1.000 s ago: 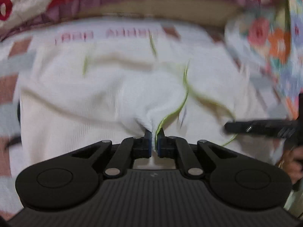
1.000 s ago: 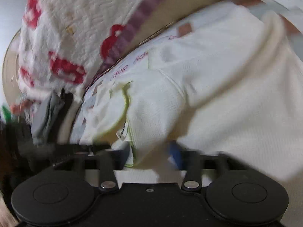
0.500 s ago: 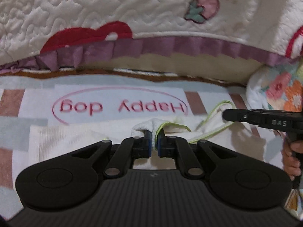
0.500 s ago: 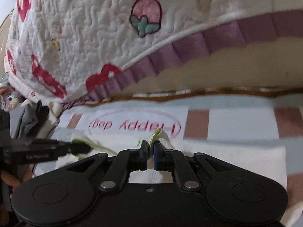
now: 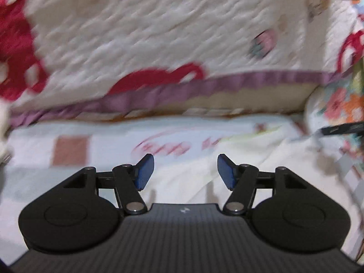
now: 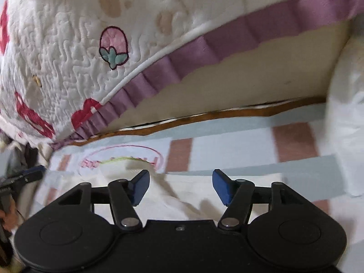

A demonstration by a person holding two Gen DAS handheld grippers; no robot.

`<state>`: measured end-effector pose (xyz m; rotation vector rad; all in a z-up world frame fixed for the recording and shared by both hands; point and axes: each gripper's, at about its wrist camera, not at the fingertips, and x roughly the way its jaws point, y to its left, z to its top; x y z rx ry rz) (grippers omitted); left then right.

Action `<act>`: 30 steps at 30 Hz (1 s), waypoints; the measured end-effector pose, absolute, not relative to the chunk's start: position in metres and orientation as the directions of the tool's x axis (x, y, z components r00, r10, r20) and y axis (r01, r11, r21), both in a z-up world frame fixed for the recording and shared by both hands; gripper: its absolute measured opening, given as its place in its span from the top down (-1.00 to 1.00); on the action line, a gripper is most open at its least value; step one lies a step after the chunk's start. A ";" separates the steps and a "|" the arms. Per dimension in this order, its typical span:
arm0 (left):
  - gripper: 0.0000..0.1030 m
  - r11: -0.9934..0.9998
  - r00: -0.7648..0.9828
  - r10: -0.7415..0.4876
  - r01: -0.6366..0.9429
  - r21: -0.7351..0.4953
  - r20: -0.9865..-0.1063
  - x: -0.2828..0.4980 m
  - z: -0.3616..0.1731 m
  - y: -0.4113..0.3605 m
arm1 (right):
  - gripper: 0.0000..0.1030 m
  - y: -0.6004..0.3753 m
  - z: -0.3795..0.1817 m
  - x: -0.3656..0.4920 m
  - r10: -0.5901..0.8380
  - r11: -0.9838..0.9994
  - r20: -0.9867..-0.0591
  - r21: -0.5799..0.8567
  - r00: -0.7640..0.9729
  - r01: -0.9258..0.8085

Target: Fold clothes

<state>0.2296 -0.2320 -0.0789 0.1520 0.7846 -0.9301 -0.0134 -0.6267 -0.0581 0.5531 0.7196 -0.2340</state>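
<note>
The left gripper (image 5: 185, 170) has its jaws spread wide, the blue pads (image 5: 144, 171) well apart with nothing between them. Below and beyond the gap lies the cream garment (image 5: 238, 157), spread flat on the checked mat (image 5: 70, 150); the pads appear to hang just above the cloth, though the blur in this view makes contact hard to judge. The garment reaches from beneath the gripper toward the right side of the mat, and the pink oval lettering (image 5: 163, 146) printed on the mat shows just past its far edge.

The right gripper (image 6: 180, 185) is likewise opened wide and holds nothing. Its left pad (image 6: 140, 187) sits over a raised fold of the cream garment (image 6: 182, 198), which lies on the checked mat (image 6: 293, 141) directly under the jaws. A thin green trim line (image 6: 122, 158) of the garment crosses the mat's pink oval lettering (image 6: 127, 157) just beyond the pads.

At the far edge of the mat rises a quilted cover (image 6: 68, 52) with a purple ruffle (image 6: 204, 52) and an embroidered strawberry (image 6: 113, 46). The other gripper's dark tip shows at the left edge of the mat in the right wrist view, and at the right edge in the left wrist view.
</note>
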 end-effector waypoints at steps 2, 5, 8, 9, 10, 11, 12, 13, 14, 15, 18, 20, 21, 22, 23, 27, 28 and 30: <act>-0.18 0.633 0.343 -0.630 0.747 -0.205 -0.697 0.234 -0.095 -0.210 | -0.31 -0.617 -0.055 -0.033 -0.084 0.851 -0.673 0.335 0.735 0.405; -0.19 0.659 0.333 -0.603 0.720 -0.218 -0.725 0.238 -0.115 -0.184 | -0.31 -0.609 -0.055 -0.067 -0.233 0.843 -0.657 0.230 0.717 0.486; -0.38 0.670 0.311 -0.618 0.688 -0.279 -0.722 0.242 -0.129 -0.170 | -0.31 -0.615 -0.067 -0.101 -0.322 0.783 -0.653 0.224 0.686 0.580; -0.39 0.673 0.294 -0.629 0.670 -0.315 -0.720 0.245 -0.135 -0.165 | -0.31 -0.618 -0.074 -0.110 -0.332 0.755 -0.657 0.245 0.677 0.609; -0.39 0.680 0.289 -0.634 0.651 -0.338 -0.717 0.246 -0.138 -0.164 | -0.32 -0.622 -0.081 -0.120 -0.342 0.724 -0.662 0.266 0.667 0.636; -0.39 0.686 0.285 -0.639 0.632 -0.362 -0.714 0.247 -0.140 -0.162 | -0.33 -0.624 -0.089 -0.127 -0.351 0.696 -0.666 0.284 0.658 0.659; -0.39 0.690 0.282 -0.645 0.615 -0.383 -0.710 0.248 -0.143 -0.160 | -0.33 -0.626 -0.100 -0.135 -0.356 0.666 -0.670 0.306 0.651 0.680; -0.39 0.681 0.287 -0.656 0.624 -0.383 -0.699 0.246 -0.142 -0.161 | -0.33 -0.628 -0.109 -0.141 -0.351 0.636 -0.668 0.344 0.656 0.691; -0.39 0.675 0.293 -0.655 0.640 -0.366 -0.696 0.243 -0.141 -0.165 | -0.33 -0.631 -0.118 -0.148 -0.347 0.603 -0.665 0.381 0.661 0.700; -0.38 0.669 0.300 -0.654 0.657 -0.348 -0.694 0.241 -0.140 -0.169 | -0.33 -0.632 -0.125 -0.152 -0.325 0.579 -0.655 0.433 0.683 0.691; -0.38 0.662 0.331 -0.646 0.691 -0.290 -0.688 0.232 -0.138 -0.181 | -0.33 -0.629 -0.135 -0.153 -0.303 0.584 -0.618 0.481 0.726 0.654; -0.38 0.674 0.362 -0.639 0.688 -0.269 -0.679 0.231 -0.139 -0.186 | -0.32 -0.623 -0.140 -0.145 -0.293 0.638 -0.610 0.448 0.736 0.626; -0.38 0.677 0.369 -0.641 0.685 -0.270 -0.672 0.231 -0.140 -0.187 | -0.32 -0.621 -0.142 -0.140 -0.307 0.667 -0.613 0.407 0.728 0.624; -0.35 0.672 0.361 -0.645 0.687 -0.276 -0.674 0.230 -0.142 -0.188 | -0.30 -0.618 -0.144 -0.134 -0.321 0.693 -0.615 0.365 0.720 0.621; -0.32 0.668 0.352 -0.649 0.689 -0.283 -0.675 0.229 -0.144 -0.190 | -0.31 -0.618 -0.145 -0.132 -0.332 0.702 -0.614 0.346 0.716 0.622; -0.18 0.673 0.359 -0.557 0.723 -0.154 -0.749 0.217 -0.147 -0.205 | 0.77 -0.616 -0.139 -0.128 -0.340 0.729 -0.615 0.305 0.712 0.612; -0.17 0.673 0.369 -0.540 0.730 -0.124 -0.756 0.214 -0.146 -0.208 | 0.77 -0.613 -0.136 -0.129 -0.367 0.734 -0.609 0.275 0.703 0.621; -0.11 0.670 0.389 -0.507 0.740 -0.067 -0.769 0.207 -0.142 -0.213 | 0.78 -0.608 -0.127 -0.127 -0.402 0.738 -0.589 0.245 0.701 0.629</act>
